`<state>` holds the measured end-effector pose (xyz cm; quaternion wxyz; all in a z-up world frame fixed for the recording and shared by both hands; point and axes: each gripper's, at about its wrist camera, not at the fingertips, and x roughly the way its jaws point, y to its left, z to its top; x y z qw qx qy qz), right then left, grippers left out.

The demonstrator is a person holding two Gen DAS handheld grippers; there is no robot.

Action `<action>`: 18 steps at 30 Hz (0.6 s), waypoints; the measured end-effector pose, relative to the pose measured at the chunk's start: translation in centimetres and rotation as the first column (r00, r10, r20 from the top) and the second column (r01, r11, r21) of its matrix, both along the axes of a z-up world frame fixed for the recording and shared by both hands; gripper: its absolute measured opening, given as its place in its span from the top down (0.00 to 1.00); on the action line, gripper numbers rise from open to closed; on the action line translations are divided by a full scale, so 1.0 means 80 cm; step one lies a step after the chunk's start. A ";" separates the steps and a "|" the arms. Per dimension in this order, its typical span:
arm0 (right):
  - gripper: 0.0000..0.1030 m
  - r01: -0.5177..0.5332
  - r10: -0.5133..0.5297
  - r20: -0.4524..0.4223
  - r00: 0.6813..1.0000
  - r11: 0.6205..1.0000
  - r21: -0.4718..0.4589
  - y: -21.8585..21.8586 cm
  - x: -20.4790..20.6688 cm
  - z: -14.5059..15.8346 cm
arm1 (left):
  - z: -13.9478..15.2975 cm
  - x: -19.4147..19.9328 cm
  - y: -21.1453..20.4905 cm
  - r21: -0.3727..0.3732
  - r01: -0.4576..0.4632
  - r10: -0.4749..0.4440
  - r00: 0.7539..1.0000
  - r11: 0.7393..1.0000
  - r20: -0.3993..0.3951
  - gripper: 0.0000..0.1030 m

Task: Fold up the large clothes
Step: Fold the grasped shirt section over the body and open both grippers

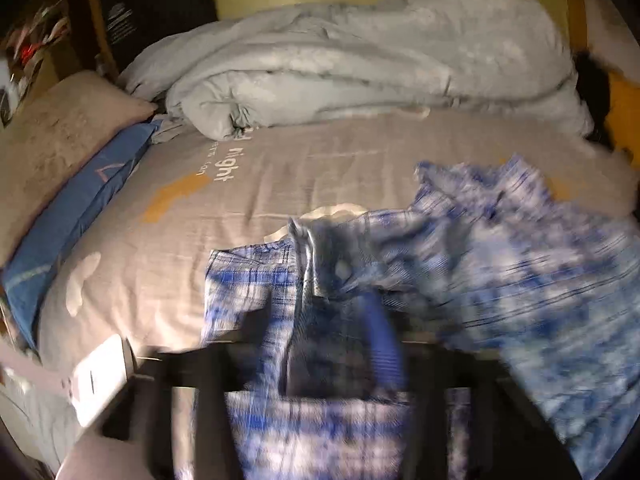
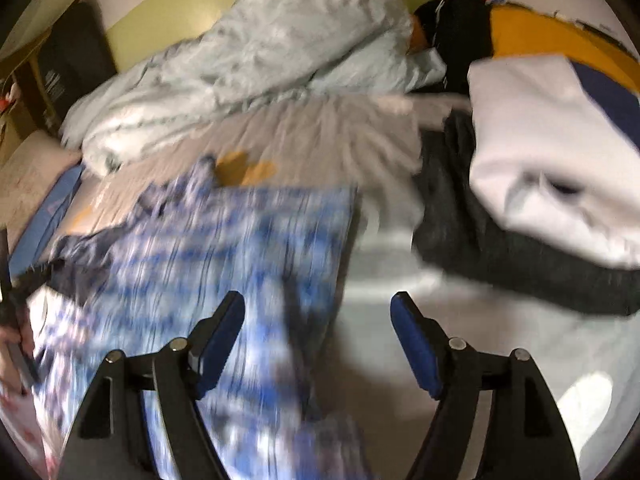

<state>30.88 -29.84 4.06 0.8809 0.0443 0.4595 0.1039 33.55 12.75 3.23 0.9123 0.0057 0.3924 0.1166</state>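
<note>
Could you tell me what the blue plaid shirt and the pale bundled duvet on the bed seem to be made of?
The plaid shirt looks like thin woven cloth, probably cotton, matte: its check looks woven in and it drapes in soft creases, though blur hides the weave. The duvet seems a padded, filled quilt in a pale matte cover: it piles in thick, rounded folds.

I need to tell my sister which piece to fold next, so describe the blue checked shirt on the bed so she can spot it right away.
Start at the bed with the grey printed sheet; a rumpled pale duvet is heaped along its far side. Nearer, on the sheet, lies the blue and white plaid shirt. It is the only checked garment; the folded clothes beside it are plain white and dark grey.
</note>
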 end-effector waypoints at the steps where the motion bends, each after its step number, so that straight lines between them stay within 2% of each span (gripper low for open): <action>1: 0.29 -0.011 0.011 -0.017 1.000 1.000 0.002 -0.001 -0.006 -0.004 | 0.011 -0.019 0.000 -0.036 0.027 -0.025 0.999 0.999 0.045 0.33; 3: 0.29 -0.030 0.030 -0.027 0.999 0.999 0.023 -0.007 -0.033 -0.013 | 0.029 -0.051 -0.002 -0.045 0.068 -0.064 0.995 0.997 0.082 0.31; 6: 0.29 -0.056 0.055 0.003 0.998 0.998 0.033 -0.010 -0.064 -0.018 | 0.046 -0.104 -0.005 -0.042 0.106 -0.099 0.986 0.994 0.131 0.22; 8: 0.29 -0.020 0.019 0.031 0.999 0.999 0.031 -0.017 -0.087 -0.022 | 0.049 -0.140 -0.004 -0.039 0.116 -0.109 0.983 0.993 0.146 0.21; 12: 0.29 0.060 -0.068 0.102 0.992 0.994 0.088 -0.030 -0.138 -0.017 | 0.037 -0.208 -0.001 -0.044 0.109 -0.101 0.982 0.993 0.159 0.18; 14: 0.24 0.072 -0.082 0.160 0.984 0.995 0.068 -0.023 -0.164 -0.009 | 0.028 -0.236 -0.004 -0.031 0.113 -0.107 0.981 0.993 0.160 0.18; 16: 0.11 0.068 -0.074 0.229 0.971 0.997 0.031 -0.010 -0.190 0.000 | 0.022 -0.265 -0.011 -0.020 0.127 -0.121 0.977 0.992 0.175 0.17; 18: 0.08 0.046 -0.044 0.263 0.964 0.999 -0.001 0.004 -0.206 0.004 | 0.019 -0.285 -0.019 -0.016 0.133 -0.127 0.973 0.991 0.191 0.13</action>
